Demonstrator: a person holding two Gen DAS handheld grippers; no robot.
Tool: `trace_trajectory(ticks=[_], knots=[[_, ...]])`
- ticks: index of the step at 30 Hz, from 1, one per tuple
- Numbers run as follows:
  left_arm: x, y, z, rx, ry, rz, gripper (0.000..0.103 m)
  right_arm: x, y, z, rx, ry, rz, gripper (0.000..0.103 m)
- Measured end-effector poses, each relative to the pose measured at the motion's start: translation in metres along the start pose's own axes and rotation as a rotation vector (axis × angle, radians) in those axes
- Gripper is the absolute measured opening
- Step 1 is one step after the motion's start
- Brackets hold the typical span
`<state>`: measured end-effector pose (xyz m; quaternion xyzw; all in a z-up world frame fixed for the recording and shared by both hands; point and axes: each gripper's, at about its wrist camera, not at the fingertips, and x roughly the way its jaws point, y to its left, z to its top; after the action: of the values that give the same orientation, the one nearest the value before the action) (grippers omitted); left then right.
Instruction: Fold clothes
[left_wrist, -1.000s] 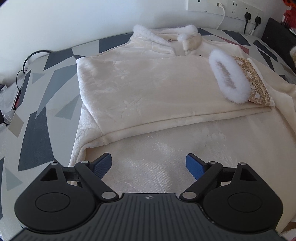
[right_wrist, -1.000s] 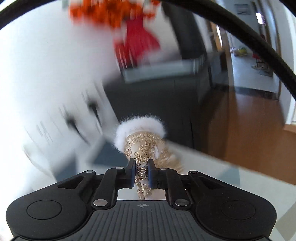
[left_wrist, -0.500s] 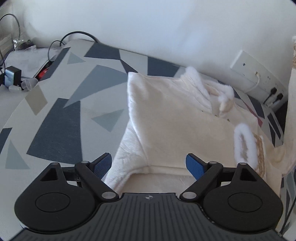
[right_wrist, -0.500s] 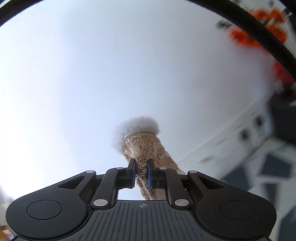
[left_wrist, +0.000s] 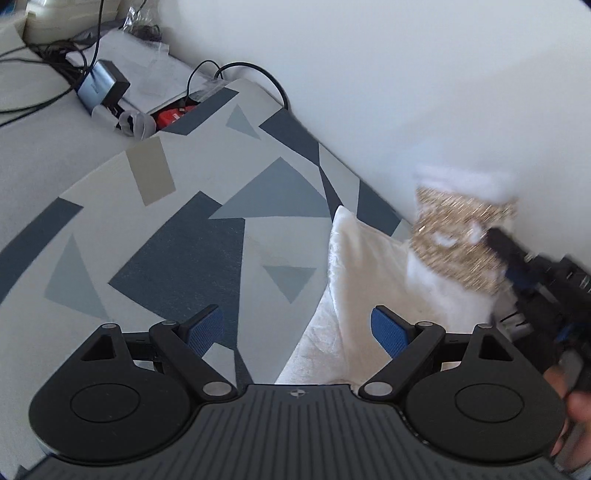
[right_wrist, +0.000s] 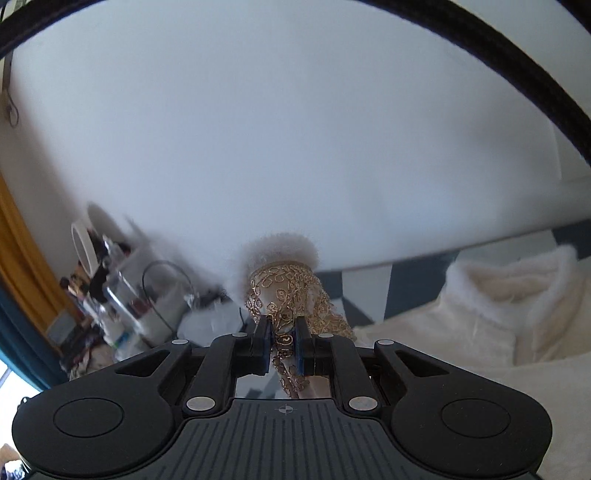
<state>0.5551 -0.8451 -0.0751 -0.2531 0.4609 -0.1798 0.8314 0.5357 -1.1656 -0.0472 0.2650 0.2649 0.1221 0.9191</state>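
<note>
1. The right tool is clamping the gold-embroidered, white-fur-trimmed sleeve cuff of the cream fur-collared garment, with both blue pads closed narrowly on the embroidered band.
2. The cuff is hanging in the air, well above the grey geometric-patterned tabletop; the left view is showing it blurred in front of the white wall.
3. The left tool is standing wide apart and holding nothing, hovering over the garment's left edge where it meets the tabletop.
4. The garment body is lying on the tabletop against the wall, with its fur collar showing in the right view.
5. Risk, judged: the grip is resting on loose embroidery, so a sharp pull could be letting the cuff slip or be snagging the gold thread.
6. Risk, judged: with the left tool not pinning the body, the raised sleeve could be dragging the garment out of alignment.
7. Cables and a grey adapter box are lying beyond the tabletop corner, well apart from the work.
</note>
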Motion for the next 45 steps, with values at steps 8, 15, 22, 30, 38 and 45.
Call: trace_trajectory(ticks=[8, 15, 22, 30, 38, 45], knots=[[0.03, 0.006, 0.016, -0.221, 0.044, -0.142, 0.089, 0.008, 0.027, -0.058, -0.114, 0.148, -0.103, 0.015], [0.061, 0.002, 0.017, -0.218, 0.117, -0.087, 0.093, -0.011, 0.038, -0.074, -0.29, 0.264, -0.155, 0.049], [0.058, -0.013, 0.014, -0.2, 0.147, -0.127, 0.093, -0.103, -0.001, -0.059, -0.151, 0.14, -0.227, 0.067], [0.029, -0.046, -0.002, 0.036, -0.018, -0.058, 0.101, -0.215, -0.073, -0.074, 0.147, -0.097, -0.666, 0.071], [0.054, -0.048, -0.012, 0.017, 0.089, 0.037, 0.101, -0.219, -0.105, -0.104, 0.224, -0.04, -0.758, 0.071], [0.063, -0.043, -0.013, -0.006, 0.089, 0.118, 0.099, -0.201, -0.106, -0.102, 0.185, -0.05, -0.809, 0.065]])
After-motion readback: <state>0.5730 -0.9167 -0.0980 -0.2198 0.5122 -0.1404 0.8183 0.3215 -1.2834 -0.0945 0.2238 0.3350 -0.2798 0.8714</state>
